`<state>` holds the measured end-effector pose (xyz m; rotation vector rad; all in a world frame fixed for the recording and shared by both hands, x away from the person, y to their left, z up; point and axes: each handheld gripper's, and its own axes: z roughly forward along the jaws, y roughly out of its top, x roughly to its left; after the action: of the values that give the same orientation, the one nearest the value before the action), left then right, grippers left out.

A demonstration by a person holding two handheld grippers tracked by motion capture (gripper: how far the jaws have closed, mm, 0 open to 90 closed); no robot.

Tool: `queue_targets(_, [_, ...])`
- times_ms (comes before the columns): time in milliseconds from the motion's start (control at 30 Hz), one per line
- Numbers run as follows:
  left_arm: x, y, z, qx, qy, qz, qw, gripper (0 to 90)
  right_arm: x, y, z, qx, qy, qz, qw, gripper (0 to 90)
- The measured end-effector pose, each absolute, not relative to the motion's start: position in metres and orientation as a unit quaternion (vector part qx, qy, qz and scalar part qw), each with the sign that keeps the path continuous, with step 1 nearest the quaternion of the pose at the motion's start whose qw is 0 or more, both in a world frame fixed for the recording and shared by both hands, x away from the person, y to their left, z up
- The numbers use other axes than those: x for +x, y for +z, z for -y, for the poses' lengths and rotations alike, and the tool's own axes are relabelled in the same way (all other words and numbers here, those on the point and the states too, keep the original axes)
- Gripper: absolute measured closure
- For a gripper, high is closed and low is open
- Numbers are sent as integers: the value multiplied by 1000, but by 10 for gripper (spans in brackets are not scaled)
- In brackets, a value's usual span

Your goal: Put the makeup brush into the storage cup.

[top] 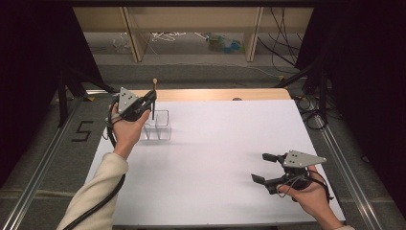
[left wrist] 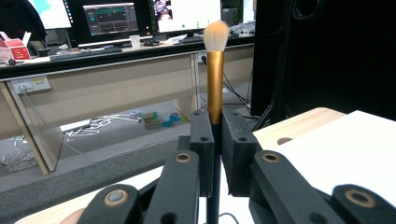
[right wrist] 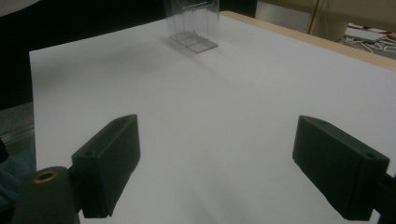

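A white sheet (top: 215,158) covers most of a wooden counter (top: 225,94), with grey floor and wooden shelving beyond. A makeup brush (left wrist: 216,70) stands upright at the counter's far left, with pale bristles on top, a gold ferrule beneath, and a thin black handle running down. The left gripper (left wrist: 215,140) is clamped on that handle just under the ferrule, its jaws pressed against it from both sides. In the high view the brush (top: 153,98) hangs over a clear plastic organizer (top: 158,125) with several compartments, the handle's lower end reaching down into or just behind it; which compartment cannot be told. In the left gripper view the handle's bottom is cut off by the frame edge. The right gripper (top: 262,167) hovers near the counter's right front, well apart from the organizer, jaws spread wide and holding nothing.
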<state>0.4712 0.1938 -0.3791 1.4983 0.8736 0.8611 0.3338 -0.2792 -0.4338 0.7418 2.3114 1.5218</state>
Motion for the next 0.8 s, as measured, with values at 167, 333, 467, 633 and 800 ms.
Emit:
queue_targets(167, [472, -381, -195, 638, 367, -371, 566, 833, 334, -434, 279, 257, 526, -799, 139, 159])
queue_targets(333, [473, -383, -196, 638, 368, -373, 565, 833, 334, -434, 279, 257, 526, -799, 138, 159])
queue_targets(467, [474, -383, -197, 637, 368, -373, 566, 833, 334, -434, 279, 257, 526, -799, 137, 159])
queue_targets(633, [474, -385, -197, 635, 365, -377, 566, 833, 334, -434, 279, 256, 526, -799, 139, 159])
queue_targets(800, [475, -386, -198, 635, 365, -378, 566, 833, 334, -434, 279, 257, 526, -799, 137, 159])
